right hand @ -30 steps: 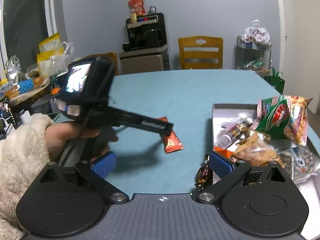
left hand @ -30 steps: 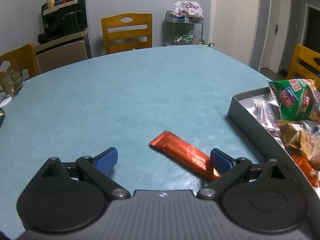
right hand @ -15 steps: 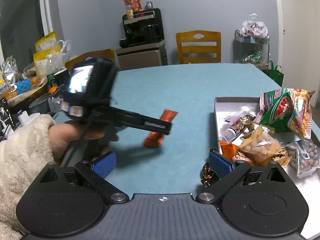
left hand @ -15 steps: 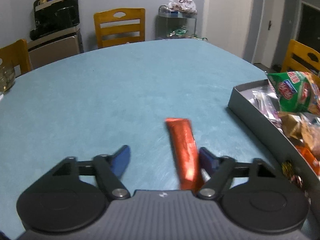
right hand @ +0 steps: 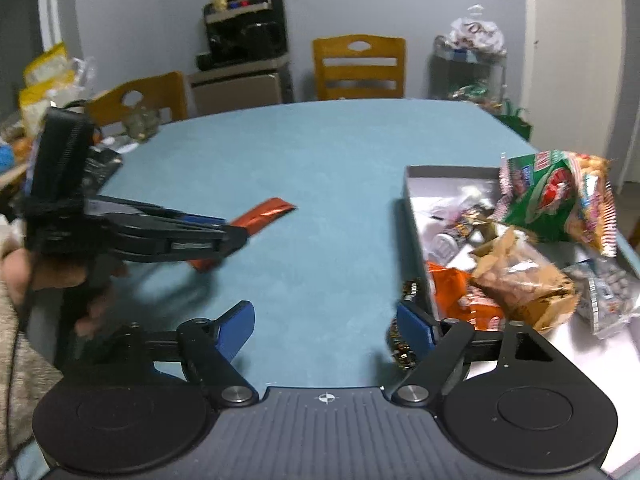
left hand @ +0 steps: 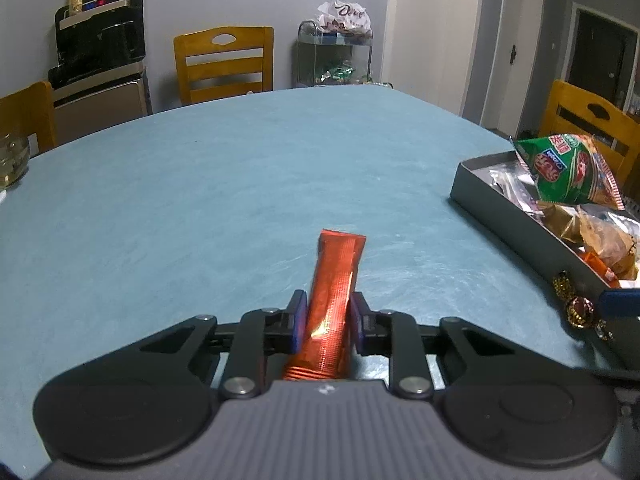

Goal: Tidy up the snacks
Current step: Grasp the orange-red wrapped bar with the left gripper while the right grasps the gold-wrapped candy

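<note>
At the far left of the right wrist view I saw my left hand (right hand: 60,276), blurred, wrapped around the handle of the left gripper (right hand: 236,236). Its blue pads (left hand: 298,326) were pressed in on an orange-red snack bar (left hand: 334,300), one pad on each flat side. In the left wrist view the bar ran up the centre of the frame, its near end hidden behind the gripper body and its far end sticking out past the pads over the blue table (left hand: 200,200). Whether the bar was lifted clear of the tabletop, I could not tell.

Moving to the middle of the right wrist view, the bar's free end (right hand: 268,212) pointed toward the upper right, over bare table.

Low in that same frame sat my right gripper (right hand: 324,324), fingers spread wide apart with nothing between them. Its right blue pad (right hand: 414,326) lay just beside some gold-wrapped candies (right hand: 402,344) at the near corner of the grey tray (right hand: 412,216).

On the right side of both frames the tray rested on the table, piled with snacks: a green peanut bag (right hand: 556,196) on top toward the back, a clear brown-snack packet (right hand: 524,280) in front of it, and an orange packet (right hand: 460,292) at the near left corner.
</note>
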`<state>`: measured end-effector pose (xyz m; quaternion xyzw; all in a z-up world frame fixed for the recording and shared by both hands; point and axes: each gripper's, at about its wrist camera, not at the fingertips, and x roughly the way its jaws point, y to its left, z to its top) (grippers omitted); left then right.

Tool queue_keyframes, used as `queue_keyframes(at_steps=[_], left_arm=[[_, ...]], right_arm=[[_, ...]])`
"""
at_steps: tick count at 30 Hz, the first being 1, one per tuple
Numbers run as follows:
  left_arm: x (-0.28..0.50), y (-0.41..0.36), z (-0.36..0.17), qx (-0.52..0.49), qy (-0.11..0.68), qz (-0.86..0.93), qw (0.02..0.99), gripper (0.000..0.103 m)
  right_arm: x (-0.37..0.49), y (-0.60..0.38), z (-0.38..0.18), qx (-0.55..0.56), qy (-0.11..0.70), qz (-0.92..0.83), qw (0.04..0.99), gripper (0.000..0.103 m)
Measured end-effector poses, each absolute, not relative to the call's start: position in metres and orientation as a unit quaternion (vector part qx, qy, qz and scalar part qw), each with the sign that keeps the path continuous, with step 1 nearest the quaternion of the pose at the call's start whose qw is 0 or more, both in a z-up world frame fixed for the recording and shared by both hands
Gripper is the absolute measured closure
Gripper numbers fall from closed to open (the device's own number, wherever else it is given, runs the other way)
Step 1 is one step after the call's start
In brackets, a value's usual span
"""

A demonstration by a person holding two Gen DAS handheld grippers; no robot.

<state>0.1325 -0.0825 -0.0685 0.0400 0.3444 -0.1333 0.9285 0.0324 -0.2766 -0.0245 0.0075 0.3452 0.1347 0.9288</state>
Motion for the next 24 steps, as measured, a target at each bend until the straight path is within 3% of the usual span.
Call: queue_keyframes(at_steps=[21,24], left_arm=[[0.129,-0.067,-0.071,-0.004,0.342,-0.150,0.928,0.082],[0.129,-0.066,-0.071,-0.005,0.342,-0.152,0.927,0.082]], right_arm=[[0.065,-0.268,-0.038,-0.019,0.363,0.091,0.927,0.020],[0.067,-0.277,-0.036,0.047,0.386,0.154,0.908,0.035]])
